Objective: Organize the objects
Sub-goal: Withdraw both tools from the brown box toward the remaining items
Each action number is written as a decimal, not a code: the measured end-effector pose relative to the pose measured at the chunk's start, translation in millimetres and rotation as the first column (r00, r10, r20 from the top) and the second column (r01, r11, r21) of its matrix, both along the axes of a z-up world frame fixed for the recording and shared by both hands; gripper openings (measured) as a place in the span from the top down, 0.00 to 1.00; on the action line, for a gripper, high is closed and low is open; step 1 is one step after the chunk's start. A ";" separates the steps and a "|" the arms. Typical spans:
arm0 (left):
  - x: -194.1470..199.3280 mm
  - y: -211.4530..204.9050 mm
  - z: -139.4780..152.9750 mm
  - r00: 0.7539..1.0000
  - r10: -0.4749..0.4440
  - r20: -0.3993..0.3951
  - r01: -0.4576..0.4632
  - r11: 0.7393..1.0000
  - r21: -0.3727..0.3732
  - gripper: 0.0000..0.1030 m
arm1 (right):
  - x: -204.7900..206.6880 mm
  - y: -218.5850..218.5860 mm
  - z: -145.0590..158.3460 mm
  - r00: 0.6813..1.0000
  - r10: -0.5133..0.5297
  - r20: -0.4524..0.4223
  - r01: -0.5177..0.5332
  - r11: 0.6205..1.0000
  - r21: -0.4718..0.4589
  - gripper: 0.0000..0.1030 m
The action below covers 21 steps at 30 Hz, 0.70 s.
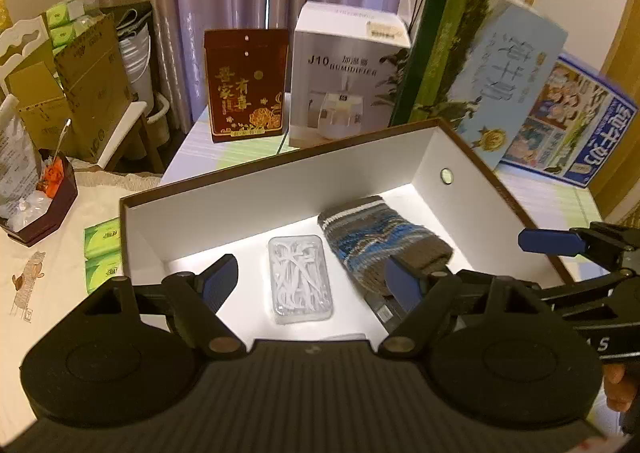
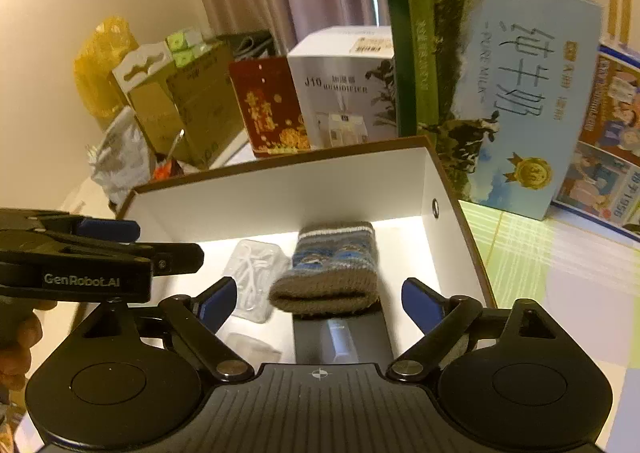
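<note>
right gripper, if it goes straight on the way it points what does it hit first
Most likely the folded knit sock in the open box, which lies dead ahead between the open right gripper fingers. Depth is hard to judge through the fisheye.

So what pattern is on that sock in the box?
Stripes of grey-brown, blue and white on the sock; clearest in the right wrist view.

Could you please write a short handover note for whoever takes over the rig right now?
Left gripper: open, empty, above the box's near edge.
Right gripper: open, empty, alongside it.
In the white-lined box: a clear case of floss picks, a knitted sock beside it, and a flat black package partly under the sock.
Done: these three are in.
Left: cannot tell what else should go in.
</note>
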<state>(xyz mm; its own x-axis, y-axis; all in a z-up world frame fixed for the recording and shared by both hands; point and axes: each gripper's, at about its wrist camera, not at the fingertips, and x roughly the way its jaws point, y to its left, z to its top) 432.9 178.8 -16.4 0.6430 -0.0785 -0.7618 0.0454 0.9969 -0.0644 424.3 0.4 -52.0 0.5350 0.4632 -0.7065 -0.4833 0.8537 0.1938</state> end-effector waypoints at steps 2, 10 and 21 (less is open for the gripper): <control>-11.1 0.3 6.3 1.000 0.001 0.013 -0.001 1.000 -0.004 0.22 | -9.5 -4.6 6.7 1.000 -0.008 0.007 0.007 1.000 0.018 0.13; -55.7 -3.0 26.9 0.999 0.005 0.052 -0.003 1.000 -0.031 0.21 | -47.4 -19.1 25.4 0.999 -0.035 0.026 0.033 0.997 0.068 0.09; -114.4 -8.4 40.9 0.997 0.005 0.075 -0.002 0.999 -0.052 0.20 | -95.9 -39.0 37.6 0.997 -0.070 0.028 0.067 0.993 0.097 0.08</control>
